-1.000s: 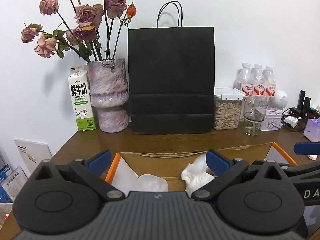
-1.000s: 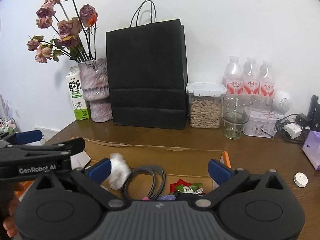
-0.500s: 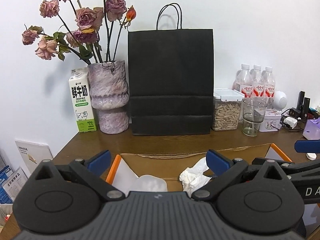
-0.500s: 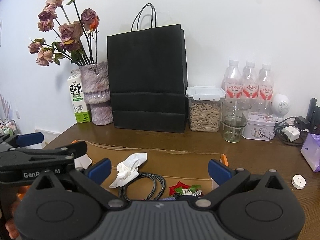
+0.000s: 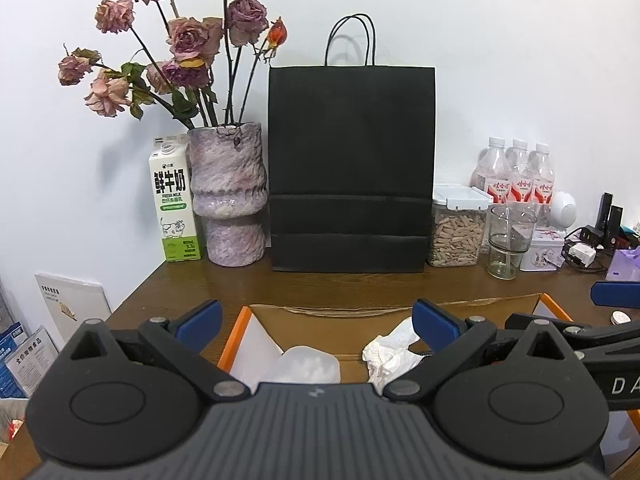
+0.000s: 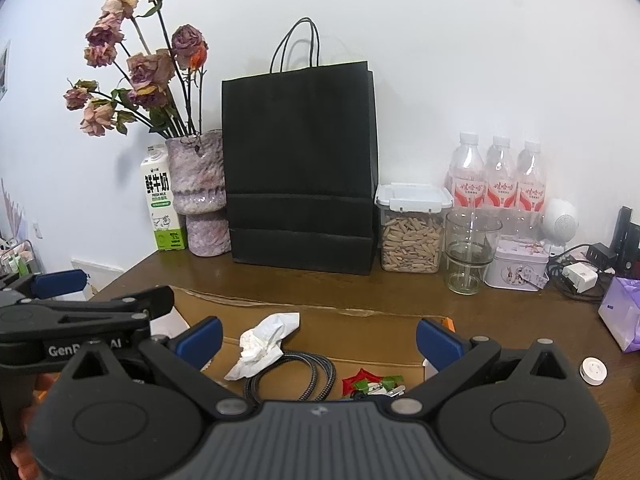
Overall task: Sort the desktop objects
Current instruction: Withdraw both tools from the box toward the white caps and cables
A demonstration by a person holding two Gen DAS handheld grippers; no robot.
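An open cardboard box with orange edges sits on the wooden desk right below both grippers. In it lie a crumpled white tissue, a coiled braided cable, a red and green item and a translucent white piece. My left gripper hangs open over the box's left part, holding nothing. My right gripper is open over the box's right part, the tissue just inside its left finger but not gripped. The two grippers are side by side, and the left gripper's fingers show in the right wrist view.
Along the back wall stand a milk carton, a vase of dried roses, a black paper bag, a seed container, a glass, bottles and a tin. A purple pack and a white cap lie right.
The tissue, a blurred ball by the right gripper's left finger a second ago, now lies spread on the box floor. Both grippers have drawn back slightly.
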